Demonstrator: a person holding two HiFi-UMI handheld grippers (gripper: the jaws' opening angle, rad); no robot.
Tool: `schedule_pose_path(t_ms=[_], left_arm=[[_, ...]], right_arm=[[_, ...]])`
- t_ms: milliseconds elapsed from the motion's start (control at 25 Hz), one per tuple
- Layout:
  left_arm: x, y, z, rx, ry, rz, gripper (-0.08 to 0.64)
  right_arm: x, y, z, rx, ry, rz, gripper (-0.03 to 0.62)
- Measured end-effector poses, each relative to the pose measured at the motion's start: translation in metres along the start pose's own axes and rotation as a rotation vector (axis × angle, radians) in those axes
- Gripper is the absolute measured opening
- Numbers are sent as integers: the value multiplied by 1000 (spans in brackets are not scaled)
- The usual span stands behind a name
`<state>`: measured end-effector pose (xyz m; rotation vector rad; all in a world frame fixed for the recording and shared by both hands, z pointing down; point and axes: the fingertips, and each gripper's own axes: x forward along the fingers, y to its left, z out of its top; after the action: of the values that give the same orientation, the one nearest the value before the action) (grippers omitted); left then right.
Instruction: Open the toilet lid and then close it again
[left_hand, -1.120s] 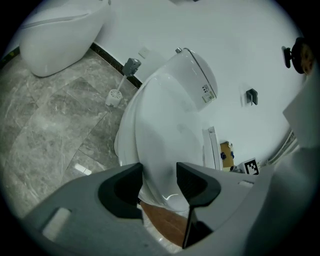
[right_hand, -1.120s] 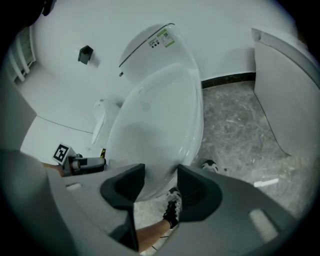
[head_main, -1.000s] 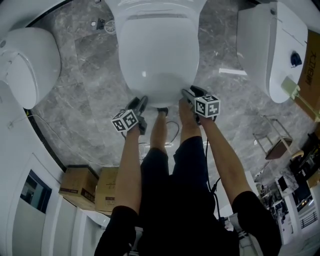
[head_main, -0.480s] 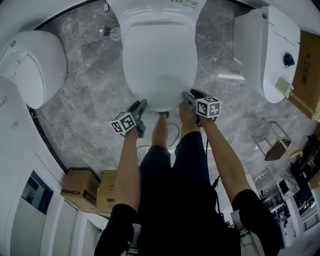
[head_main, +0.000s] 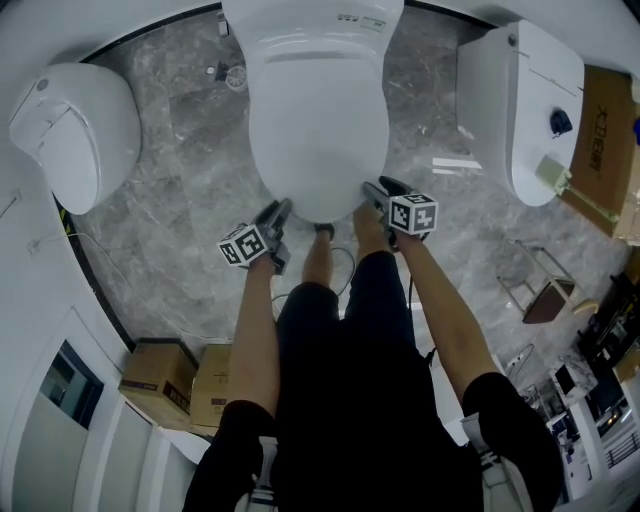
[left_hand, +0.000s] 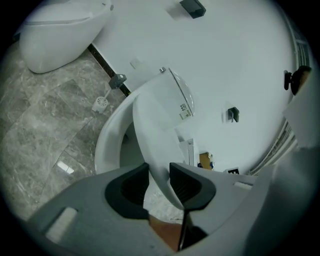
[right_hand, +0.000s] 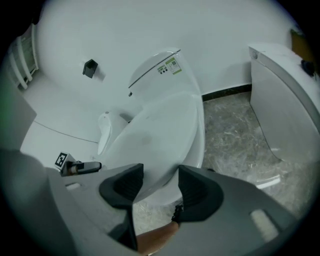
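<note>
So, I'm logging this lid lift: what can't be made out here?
Bowl interior: head view, toilet lid covers it; left gripper view shows only a sliver.
Sticker print: too small in every view.
Cardboard box: head view, right edge cuts it off.

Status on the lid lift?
Left gripper jaws just closed in, pinching toilet lid edge. Right gripper jaws just widened, lid edge between. Lid partly raised. Path unobstructed.

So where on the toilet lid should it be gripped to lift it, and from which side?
Grip the toilet lid by its thin front lip, coming from the front, opposite its hinged back edge. The lid stands tilted up off the bowl, so that lip is free above and below.
</note>
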<state>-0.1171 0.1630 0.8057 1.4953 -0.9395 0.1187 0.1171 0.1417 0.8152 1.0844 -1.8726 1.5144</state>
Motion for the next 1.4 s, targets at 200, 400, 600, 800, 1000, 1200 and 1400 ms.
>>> schedule_pose_path(t_ms=[200, 400, 600, 800, 1000, 1200, 1400], left_arm=[[-8, -28, 12, -47, -27, -46, 129], [-18, -54, 28, -86, -90, -84, 129], [-26, -73, 48, -117, -164, -112, 127], [-32, -93, 64, -125, -201, -135, 127], [-34, -104, 70, -119, -196, -143, 127], [-35, -115, 81, -136, -227, -149, 127], [-39, -132, 96, -157, -254, -155, 129]], right_arm=[[-19, 11, 17, -52, -12, 4, 221], [-40, 32, 34, -172, -4, 29, 221], [-62, 54, 46, -292, -12, 50, 221], [-81, 65, 49, -356, 14, 47, 221], [-95, 81, 56, -532, 23, 31, 221], [-101, 118, 60, -826, 59, 55, 221], [-105, 145, 69, -954, 58, 81, 221]])
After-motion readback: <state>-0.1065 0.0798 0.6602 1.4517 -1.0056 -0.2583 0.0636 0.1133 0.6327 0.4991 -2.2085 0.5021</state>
